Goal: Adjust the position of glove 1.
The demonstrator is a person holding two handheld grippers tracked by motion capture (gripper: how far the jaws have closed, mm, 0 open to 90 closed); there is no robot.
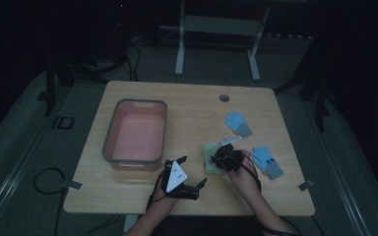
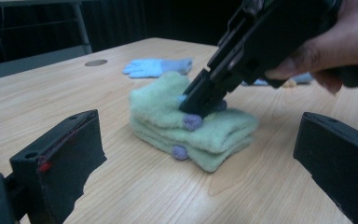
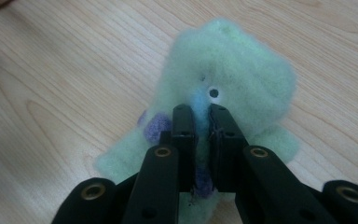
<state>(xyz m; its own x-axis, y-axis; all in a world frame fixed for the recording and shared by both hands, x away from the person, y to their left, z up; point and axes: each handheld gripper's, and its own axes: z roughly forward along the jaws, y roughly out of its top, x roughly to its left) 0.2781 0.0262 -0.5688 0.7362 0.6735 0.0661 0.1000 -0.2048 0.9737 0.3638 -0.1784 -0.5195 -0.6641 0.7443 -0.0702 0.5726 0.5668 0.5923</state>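
A folded green fuzzy sock [image 1: 209, 160] [image 2: 205, 133] [image 3: 242, 70] with purple dots lies on the wooden table [image 1: 192, 105], right of the middle. My right gripper [image 1: 218, 157] [image 2: 196, 106] [image 3: 201, 113] comes down on it from above, its jaws nearly together and pinching a tuft of fluff on the top layer. My left gripper [image 1: 193, 172] rests low near the table's front edge. It stands open, its black fingers [image 2: 60, 158] wide apart and aimed at the sock with nothing between them.
A pink bin with a grey rim [image 1: 109, 132] stands at the left of the table. Two light blue gloves [image 1: 238, 123] [image 1: 268, 161] lie to the right of the sock. A round cable hole [image 1: 224, 97] is at the back.
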